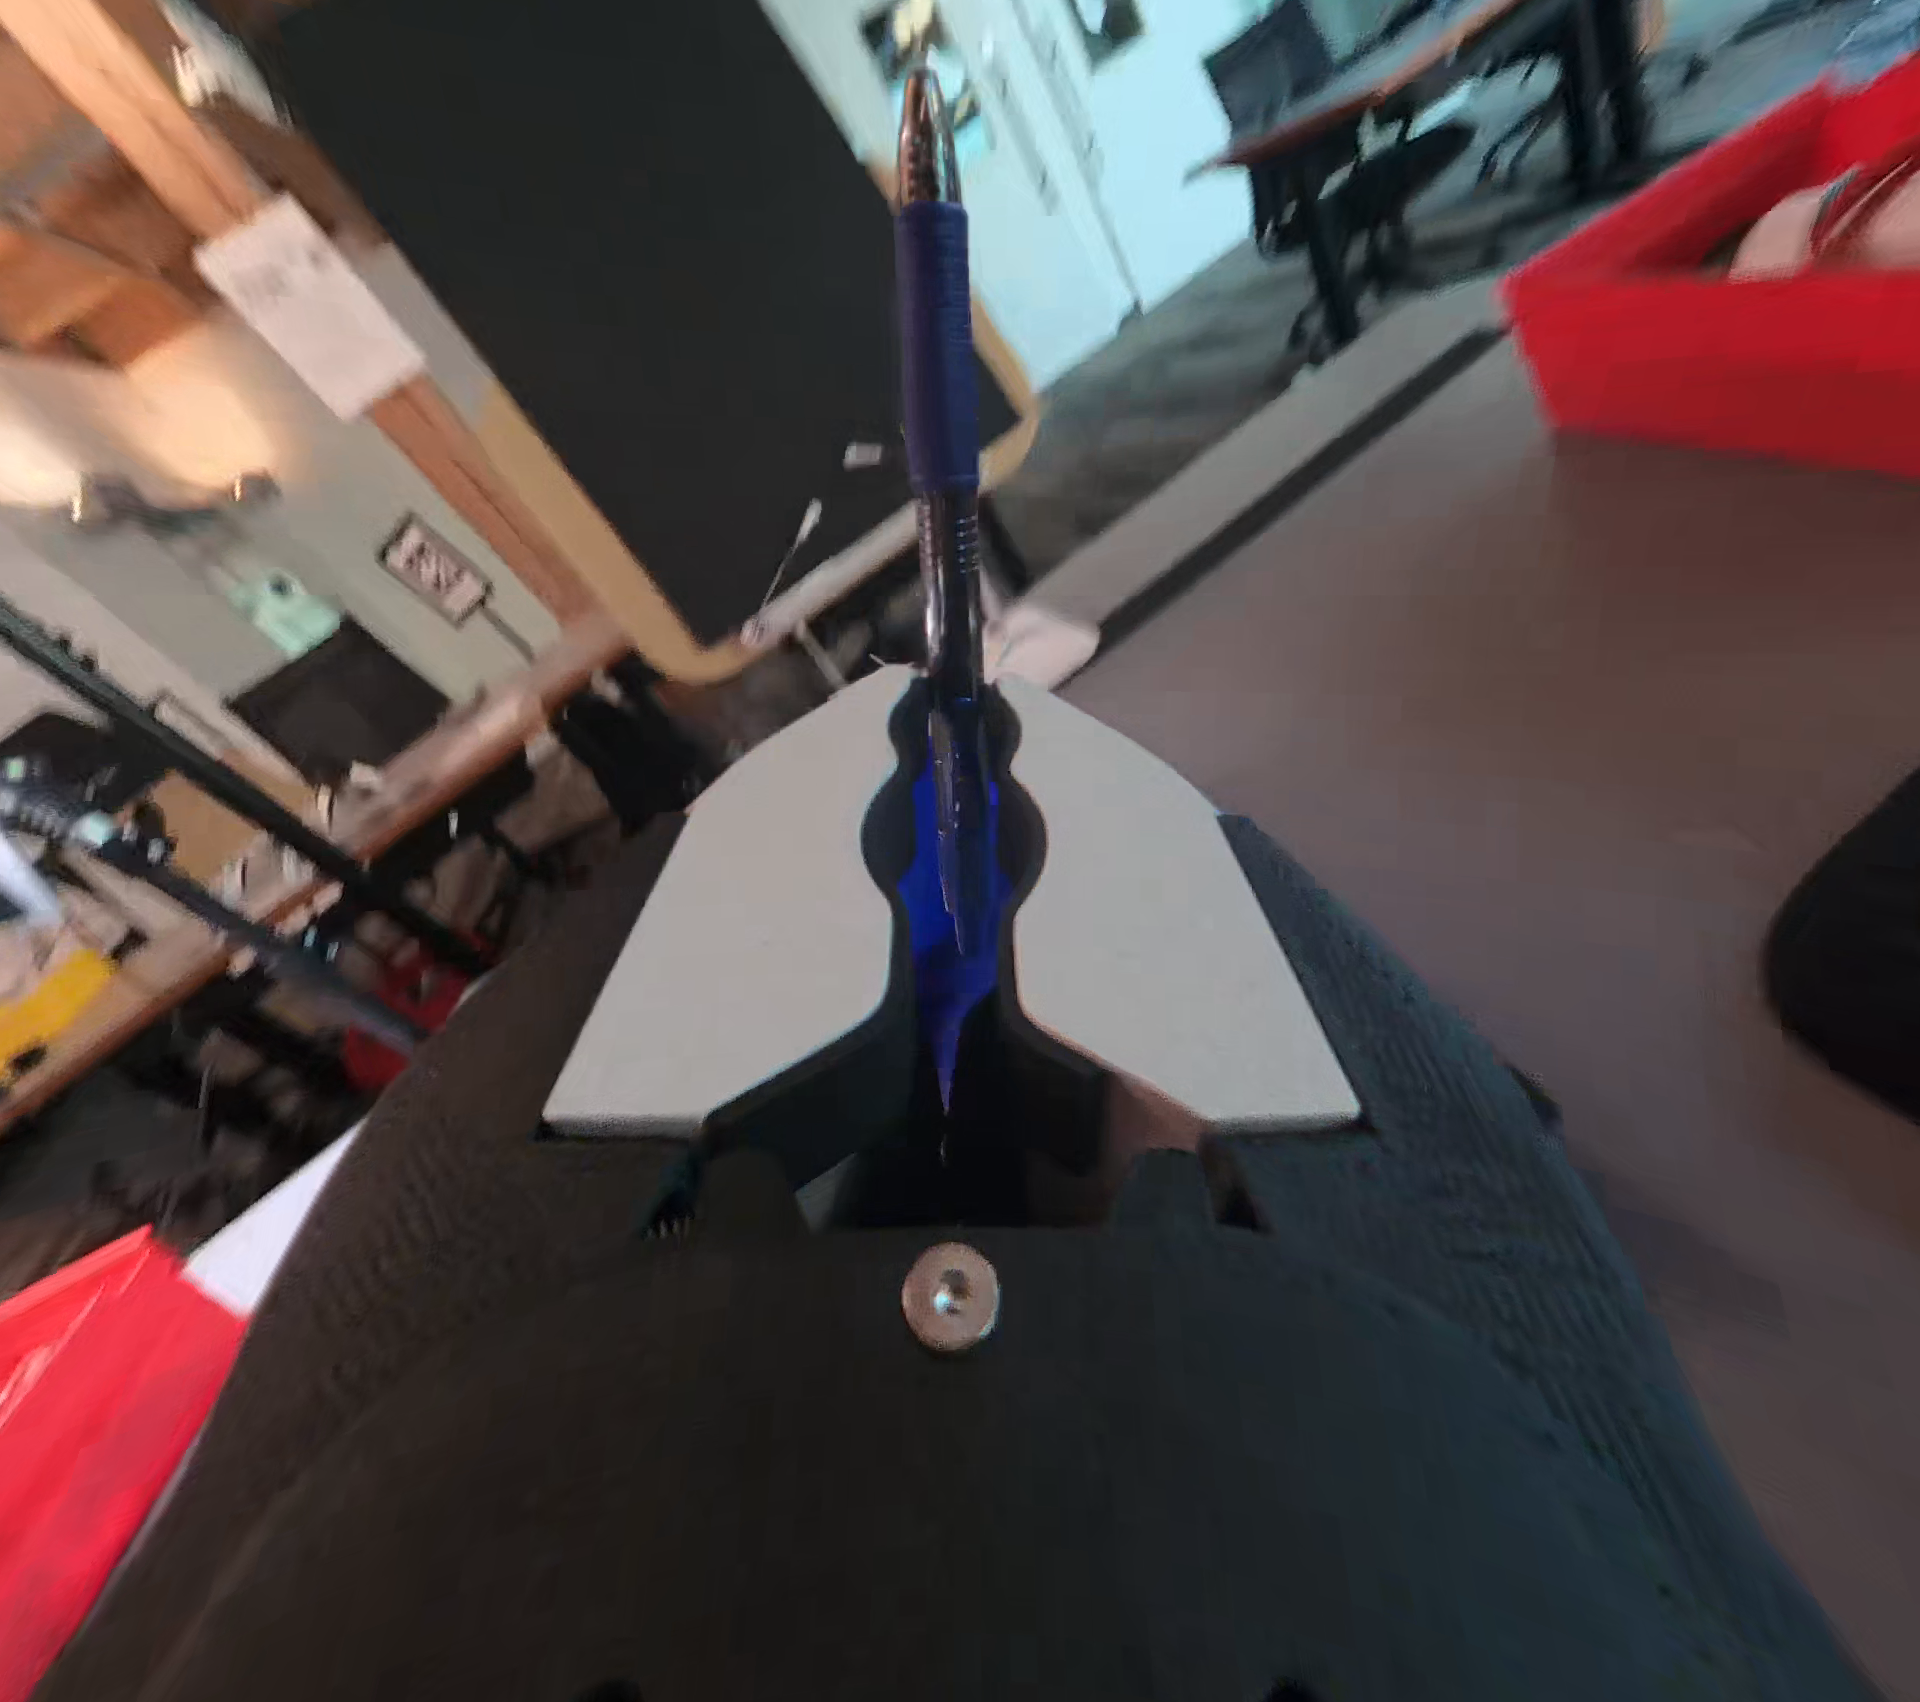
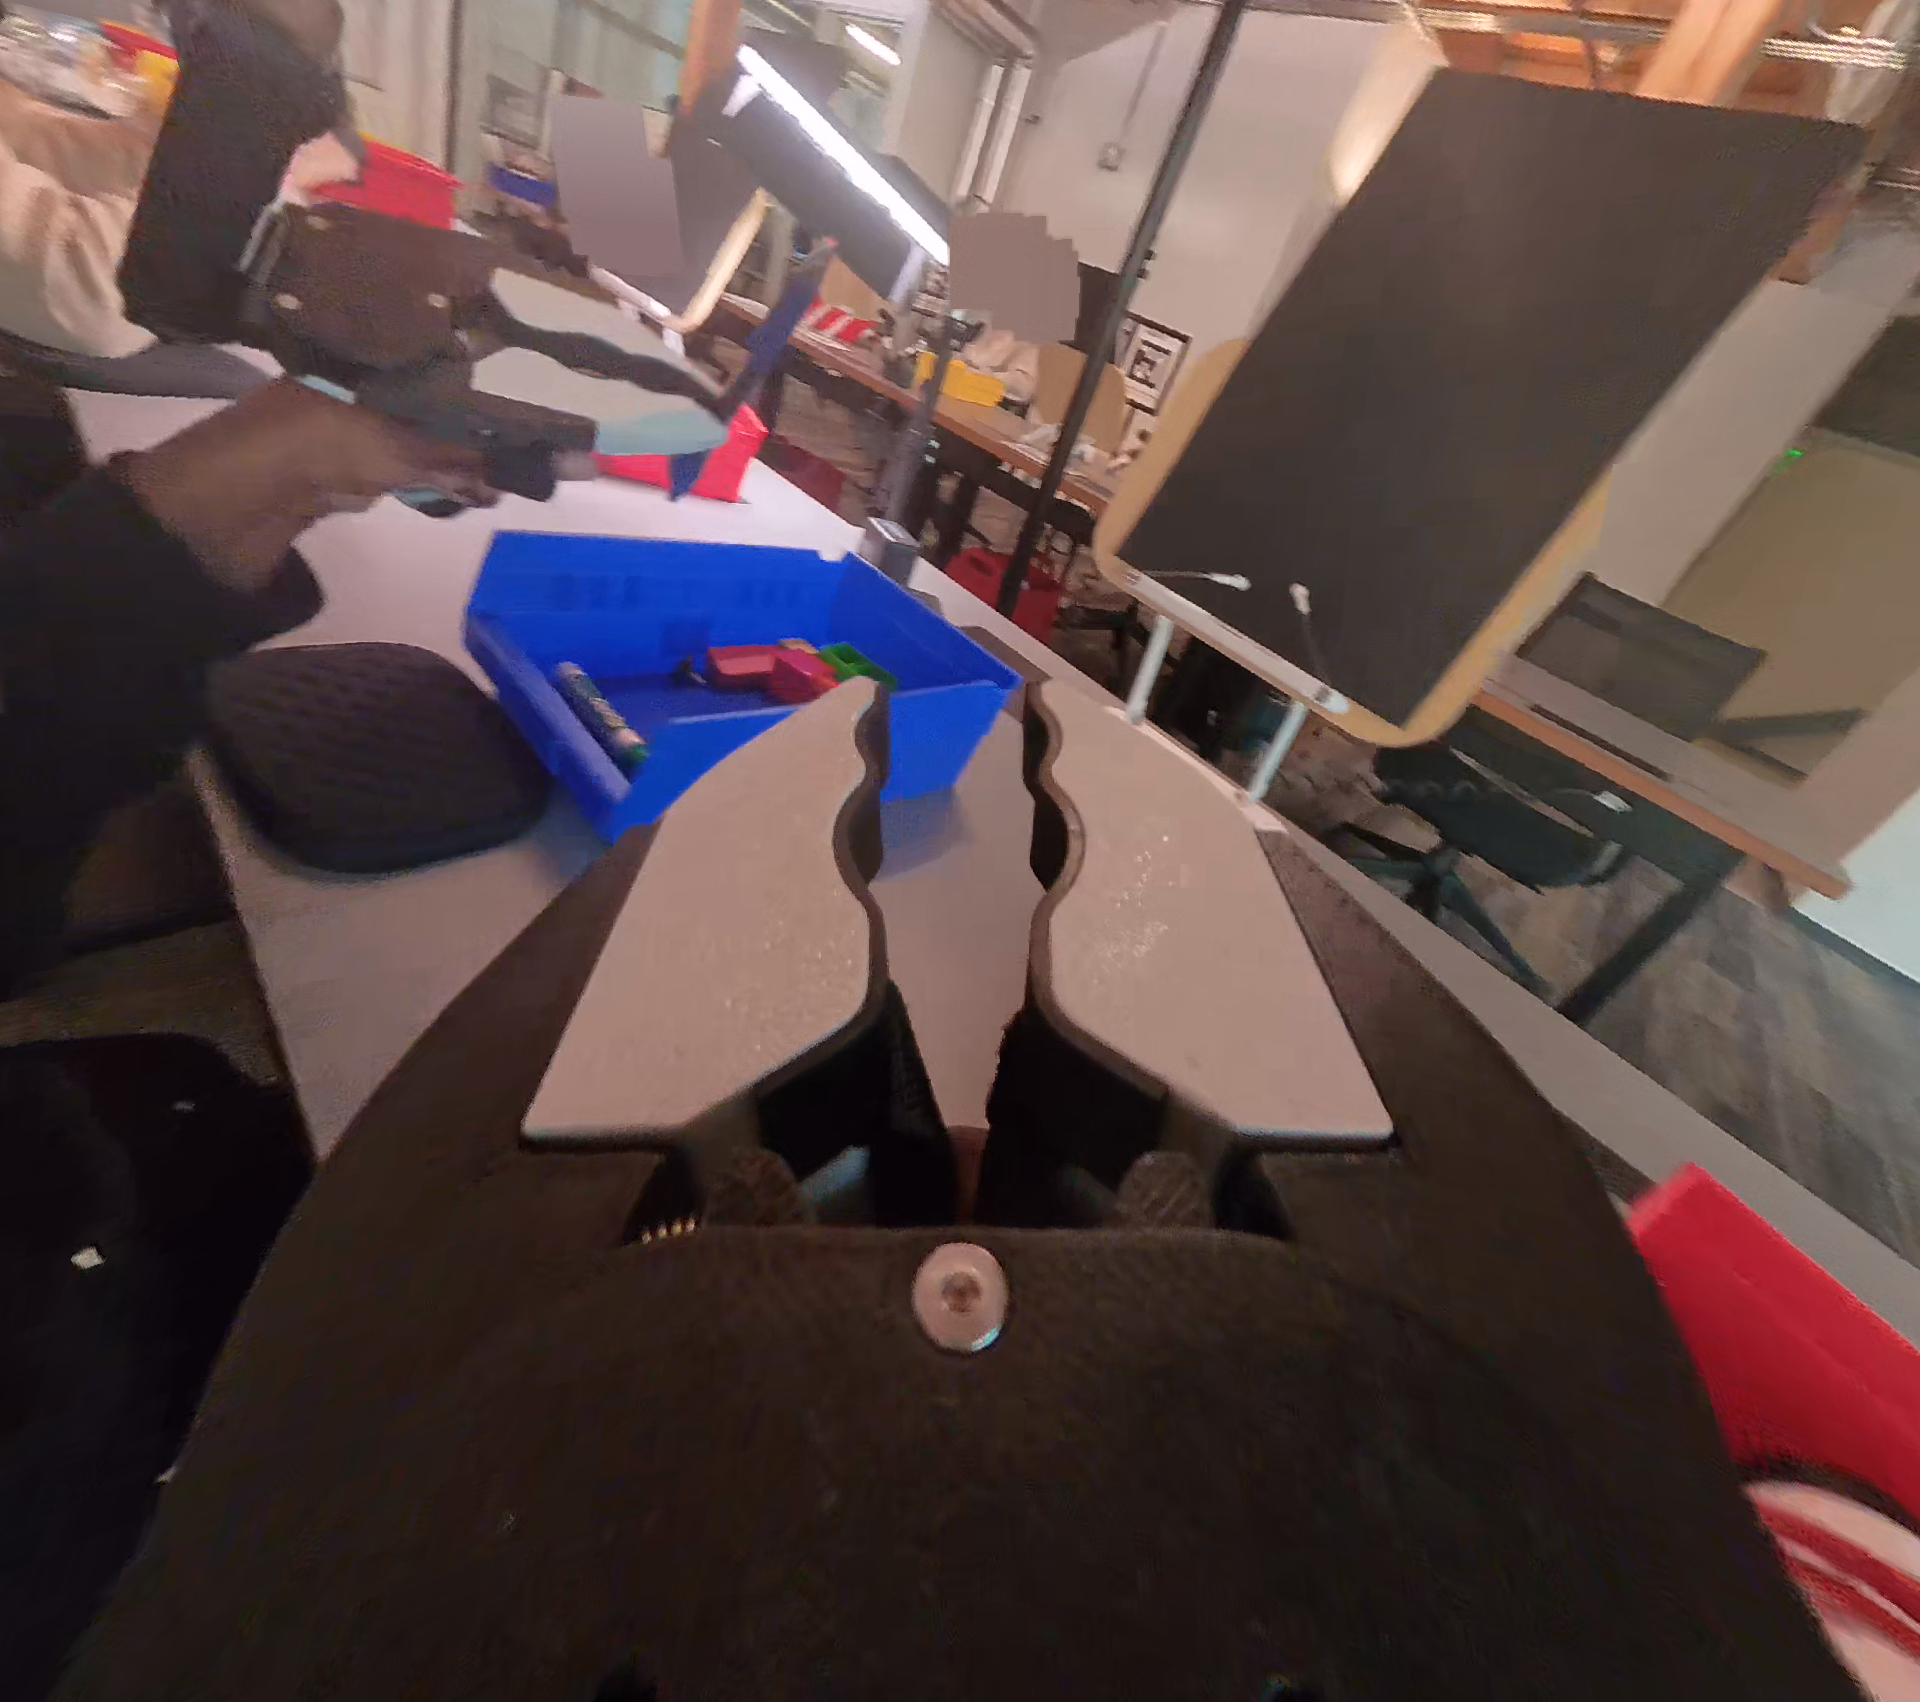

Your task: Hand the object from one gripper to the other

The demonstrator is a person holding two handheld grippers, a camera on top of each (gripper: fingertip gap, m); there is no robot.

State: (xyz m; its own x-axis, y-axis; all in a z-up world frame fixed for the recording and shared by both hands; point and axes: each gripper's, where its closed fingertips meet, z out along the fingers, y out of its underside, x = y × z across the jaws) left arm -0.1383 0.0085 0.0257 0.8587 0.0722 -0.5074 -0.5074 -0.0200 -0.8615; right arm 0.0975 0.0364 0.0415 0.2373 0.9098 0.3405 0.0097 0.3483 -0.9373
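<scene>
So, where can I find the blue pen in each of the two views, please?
Left wrist view: the blue pen stands up in the centre of the picture, clamped between the left gripper fingers.
Right wrist view: the same pen is small, upper left of centre, held by the far gripper.
Shared landmark: the black board with pale wooden edge.

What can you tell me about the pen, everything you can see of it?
The pen is a blue retractable one with a see-through barrel, a dark blue ribbed rubber grip and a shiny metal tip. The left gripper is shut on its rear end, where the clip sits between the fingers, so the tip points forward, away from the camera. It is held in the air, touching nothing else. In the right wrist view it shows crosswise in that gripper, well apart from the open right gripper.
</scene>
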